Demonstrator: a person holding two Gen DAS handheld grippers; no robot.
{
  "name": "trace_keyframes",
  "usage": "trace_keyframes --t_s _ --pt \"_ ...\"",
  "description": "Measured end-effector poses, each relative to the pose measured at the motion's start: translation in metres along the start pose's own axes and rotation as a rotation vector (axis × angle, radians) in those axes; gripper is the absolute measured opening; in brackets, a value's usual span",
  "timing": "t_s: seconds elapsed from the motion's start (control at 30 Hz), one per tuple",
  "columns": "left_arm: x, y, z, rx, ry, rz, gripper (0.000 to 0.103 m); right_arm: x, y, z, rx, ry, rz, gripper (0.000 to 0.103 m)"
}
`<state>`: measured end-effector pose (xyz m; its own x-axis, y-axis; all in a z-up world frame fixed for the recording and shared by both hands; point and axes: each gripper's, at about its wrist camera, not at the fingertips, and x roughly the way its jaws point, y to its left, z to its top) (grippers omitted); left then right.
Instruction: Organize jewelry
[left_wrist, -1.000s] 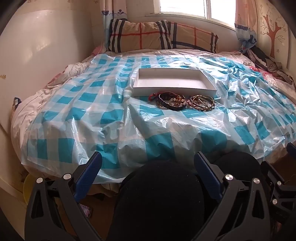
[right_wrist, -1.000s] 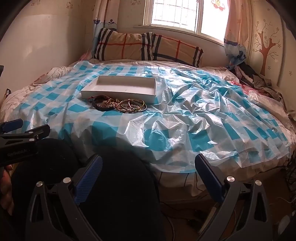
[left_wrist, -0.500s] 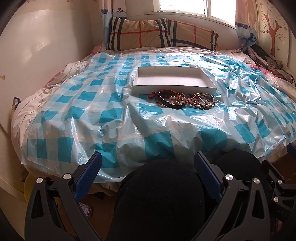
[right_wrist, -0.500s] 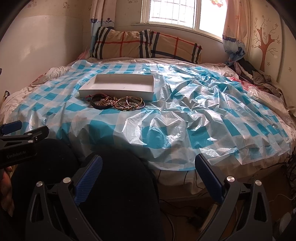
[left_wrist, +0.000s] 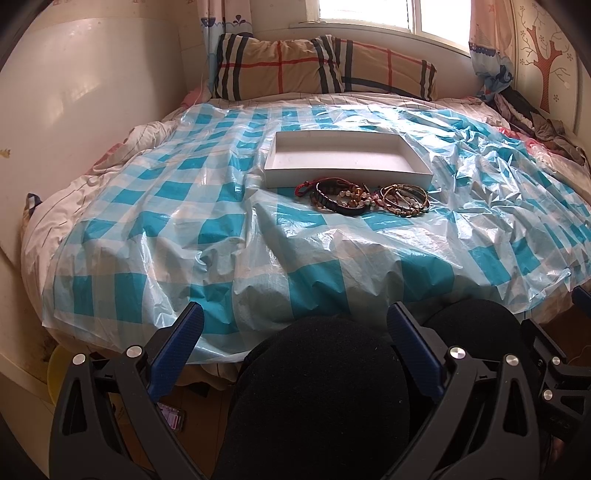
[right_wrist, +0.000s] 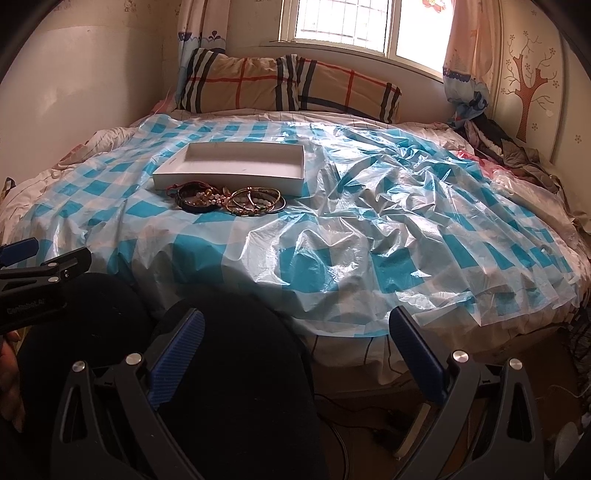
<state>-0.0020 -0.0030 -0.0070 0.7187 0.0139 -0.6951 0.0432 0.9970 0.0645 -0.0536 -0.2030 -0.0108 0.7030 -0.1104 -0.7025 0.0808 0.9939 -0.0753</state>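
Lying in a heap on the checked plastic sheet (left_wrist: 221, 236) of the bed, the bracelets (left_wrist: 364, 195) touch the near wall of the empty white box (left_wrist: 347, 177), well ahead of both grippers. The left gripper (left_wrist: 293, 325) faces them almost head-on; the right gripper (right_wrist: 295, 332) sees them off to its left. Both sets of fingers are spread wide, holding nothing. The heap's long axis runs left-right.

Right gripper (right_wrist: 295, 332), jaws apart, above dark-clad knees (right_wrist: 229, 362); bracelets (right_wrist: 229, 199) heaped against white tray (right_wrist: 229, 181) on blue-checked plastic sheet (right_wrist: 369, 229).
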Motion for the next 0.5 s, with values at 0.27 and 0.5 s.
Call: trace_keyframes --t_s 0.27,0.5 --pt "0.0000 0.0001 0.0009 -0.001 0.001 0.000 0.095 -0.0014 -0.0025 0.0003 0.032 -0.008 0.014 0.096" --pt "-0.0002 0.0004 0.0013 -0.001 0.001 0.001 0.095 -0.0021 -0.0022 0.0008 0.019 -0.029 -0.001 0.096"
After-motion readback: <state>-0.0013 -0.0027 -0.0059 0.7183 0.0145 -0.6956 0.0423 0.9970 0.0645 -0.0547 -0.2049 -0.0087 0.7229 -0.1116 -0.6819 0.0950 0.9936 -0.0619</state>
